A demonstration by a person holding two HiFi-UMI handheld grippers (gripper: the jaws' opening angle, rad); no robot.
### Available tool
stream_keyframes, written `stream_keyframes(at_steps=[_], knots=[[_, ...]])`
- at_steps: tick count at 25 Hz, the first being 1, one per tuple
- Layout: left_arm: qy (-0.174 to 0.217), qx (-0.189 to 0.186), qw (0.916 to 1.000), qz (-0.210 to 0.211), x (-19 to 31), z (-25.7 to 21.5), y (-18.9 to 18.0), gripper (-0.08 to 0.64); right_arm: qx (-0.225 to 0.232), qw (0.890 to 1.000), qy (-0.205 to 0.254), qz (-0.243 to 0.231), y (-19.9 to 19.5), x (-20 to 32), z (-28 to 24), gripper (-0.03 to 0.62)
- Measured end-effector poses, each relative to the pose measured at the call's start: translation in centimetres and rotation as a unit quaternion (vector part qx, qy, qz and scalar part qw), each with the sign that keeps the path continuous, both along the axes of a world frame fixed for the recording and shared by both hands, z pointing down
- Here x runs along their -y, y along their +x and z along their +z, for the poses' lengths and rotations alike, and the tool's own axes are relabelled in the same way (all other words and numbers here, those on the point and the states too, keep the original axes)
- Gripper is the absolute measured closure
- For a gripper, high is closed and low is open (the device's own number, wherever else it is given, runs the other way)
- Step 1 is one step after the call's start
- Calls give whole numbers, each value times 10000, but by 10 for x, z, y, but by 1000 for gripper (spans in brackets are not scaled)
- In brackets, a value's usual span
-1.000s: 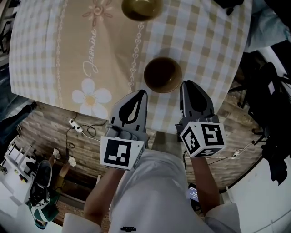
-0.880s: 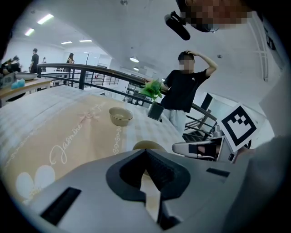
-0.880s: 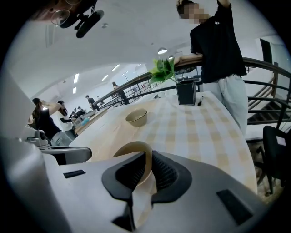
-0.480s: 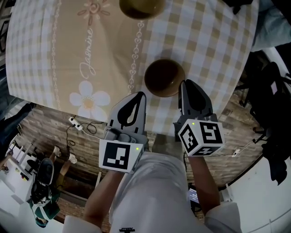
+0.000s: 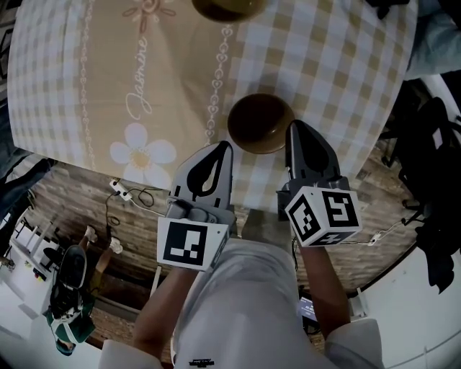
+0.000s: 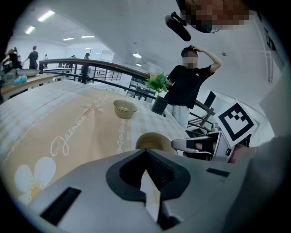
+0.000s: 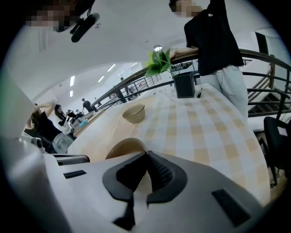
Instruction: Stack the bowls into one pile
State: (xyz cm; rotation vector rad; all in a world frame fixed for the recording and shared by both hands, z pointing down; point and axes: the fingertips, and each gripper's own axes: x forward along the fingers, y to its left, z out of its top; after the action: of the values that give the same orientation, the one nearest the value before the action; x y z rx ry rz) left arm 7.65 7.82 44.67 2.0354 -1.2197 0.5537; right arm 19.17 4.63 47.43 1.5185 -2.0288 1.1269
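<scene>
Both your grippers are clenched with nothing in them; each gripper view shows the jaws pressed together at the tips. The left gripper (image 5: 218, 153) and right gripper (image 5: 297, 134) hover at the near edge of the worktop (image 5: 338, 65), side by side. The near bowl (image 5: 259, 122) sits upright on the checked cloth (image 5: 324, 43), at about 1 o'clock from your left gripper and 10 o'clock from your right one. The right tip is just beside its rim, can't tell if it's touching. The far bowl (image 5: 227, 7) is well apart from it, up at 12 o'clock, cut off by the top of the head view.
</scene>
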Motion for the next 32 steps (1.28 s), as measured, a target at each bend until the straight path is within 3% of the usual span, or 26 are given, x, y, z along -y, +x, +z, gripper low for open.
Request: stream_keyframes(at_steps=[9,32], knots=[[124,-33,9999,-68,0,-12,-5,541,184,9996,209,-50,-4,2,-21,557],[815,-422,9952,-347,20,-98,-19,541,-43,9967,808,-80,-4,14,-112,557]])
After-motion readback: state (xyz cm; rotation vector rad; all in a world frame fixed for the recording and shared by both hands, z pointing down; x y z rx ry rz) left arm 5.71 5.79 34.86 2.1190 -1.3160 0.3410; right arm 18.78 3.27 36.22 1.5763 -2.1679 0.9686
